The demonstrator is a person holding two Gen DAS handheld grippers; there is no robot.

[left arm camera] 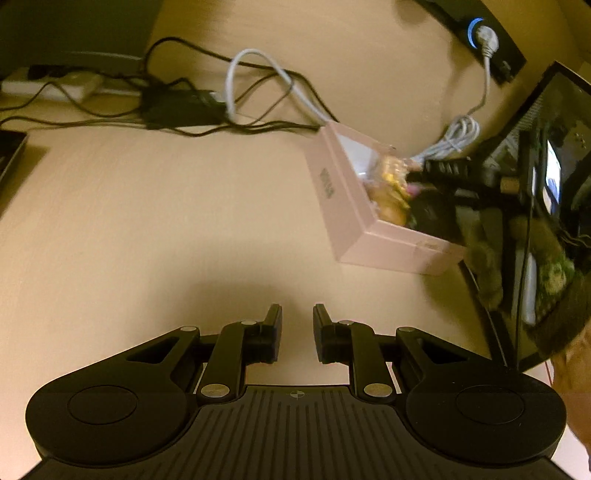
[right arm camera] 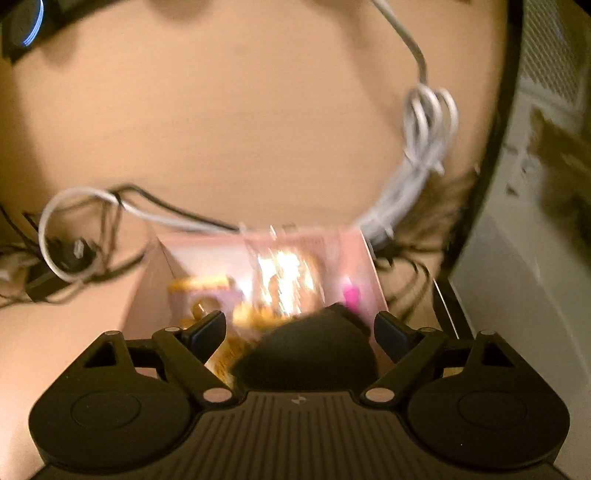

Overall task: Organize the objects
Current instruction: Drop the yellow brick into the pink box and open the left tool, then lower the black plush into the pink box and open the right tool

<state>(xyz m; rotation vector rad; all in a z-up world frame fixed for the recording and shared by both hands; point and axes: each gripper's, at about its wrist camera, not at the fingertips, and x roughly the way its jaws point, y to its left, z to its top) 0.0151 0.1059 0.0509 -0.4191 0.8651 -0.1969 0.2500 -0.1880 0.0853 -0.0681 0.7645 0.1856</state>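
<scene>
A pale pink open box [left arm camera: 343, 206] stands on the beige table, right of centre in the left wrist view. It holds shiny gold-wrapped items [left arm camera: 391, 184]. My left gripper [left arm camera: 297, 317] hovers over bare table in front of the box, jaws slightly apart and empty. My right gripper [right arm camera: 299, 325] is open wide right over the same box [right arm camera: 207, 266]. A dark rounded object [right arm camera: 306, 354] lies between its fingers, in or over the box; the blur hides whether anything touches it. The right gripper also shows in the left wrist view [left arm camera: 443, 170], at the box's far side.
A tangle of black cables and a black adapter [left arm camera: 181, 107] lies behind the box, with a white power strip [left arm camera: 48, 88] at the far left. A coiled grey cable [left arm camera: 461, 136] runs up to a black device [left arm camera: 480, 33]. A glossy dark screen [left arm camera: 535, 221] stands at right.
</scene>
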